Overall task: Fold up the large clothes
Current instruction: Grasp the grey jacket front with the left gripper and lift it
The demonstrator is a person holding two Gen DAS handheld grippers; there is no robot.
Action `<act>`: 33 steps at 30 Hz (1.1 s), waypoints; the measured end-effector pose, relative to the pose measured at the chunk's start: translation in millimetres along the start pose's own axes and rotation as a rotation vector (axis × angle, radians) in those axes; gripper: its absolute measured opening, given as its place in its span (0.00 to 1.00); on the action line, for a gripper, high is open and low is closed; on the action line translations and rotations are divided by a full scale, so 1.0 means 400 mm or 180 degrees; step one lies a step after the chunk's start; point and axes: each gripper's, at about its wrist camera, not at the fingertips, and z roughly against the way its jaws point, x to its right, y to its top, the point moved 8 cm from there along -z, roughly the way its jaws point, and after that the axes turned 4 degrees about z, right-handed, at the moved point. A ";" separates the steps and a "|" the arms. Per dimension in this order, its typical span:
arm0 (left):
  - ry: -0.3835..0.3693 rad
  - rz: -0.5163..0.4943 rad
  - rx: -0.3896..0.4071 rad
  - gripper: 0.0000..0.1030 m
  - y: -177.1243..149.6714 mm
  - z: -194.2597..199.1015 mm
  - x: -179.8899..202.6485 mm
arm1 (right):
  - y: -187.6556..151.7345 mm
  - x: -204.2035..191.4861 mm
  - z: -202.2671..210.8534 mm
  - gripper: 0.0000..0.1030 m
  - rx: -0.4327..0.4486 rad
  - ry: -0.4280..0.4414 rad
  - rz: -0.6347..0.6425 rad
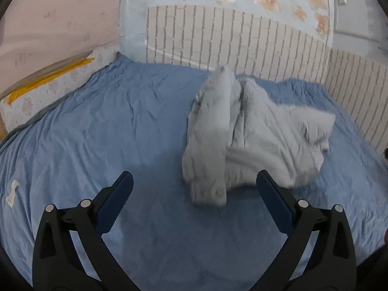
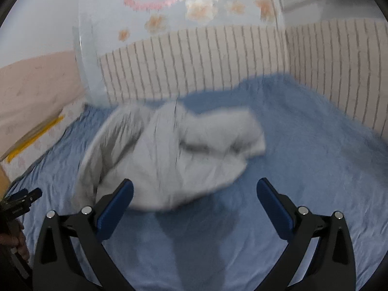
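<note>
A pale grey padded jacket lies bundled on the blue bed sheet, a sleeve with a snap cuff draped down its left side. My left gripper is open just in front of the cuff, holding nothing. In the right wrist view the same jacket appears blurred, lying ahead and left of centre. My right gripper is open above the sheet, its left pad overlapping the jacket's near edge. The other gripper shows at the left edge with a hand.
The bed is bounded at the back and right by a brick-pattern wall panel. A pink wall and a yellow strip run along the left side. A small white scrap lies on the sheet at the left.
</note>
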 end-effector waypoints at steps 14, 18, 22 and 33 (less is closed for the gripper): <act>0.0054 -0.0329 -0.0087 0.97 0.048 -0.237 0.122 | 0.034 0.114 -0.245 0.98 -0.0330 -0.0274 -0.0115; 0.0206 -0.0555 -0.0402 0.97 -0.031 -0.364 0.131 | -0.008 0.106 -0.301 0.98 -0.0729 0.0043 -0.0444; 0.0459 -0.0731 -0.0482 0.97 -0.044 -0.436 0.114 | 0.010 0.081 -0.312 0.98 -0.0601 -0.0064 -0.0178; 0.0561 -0.0294 -0.0775 0.10 0.013 -0.504 -0.045 | -0.100 0.167 -0.456 0.98 -0.1009 -0.0442 -0.0195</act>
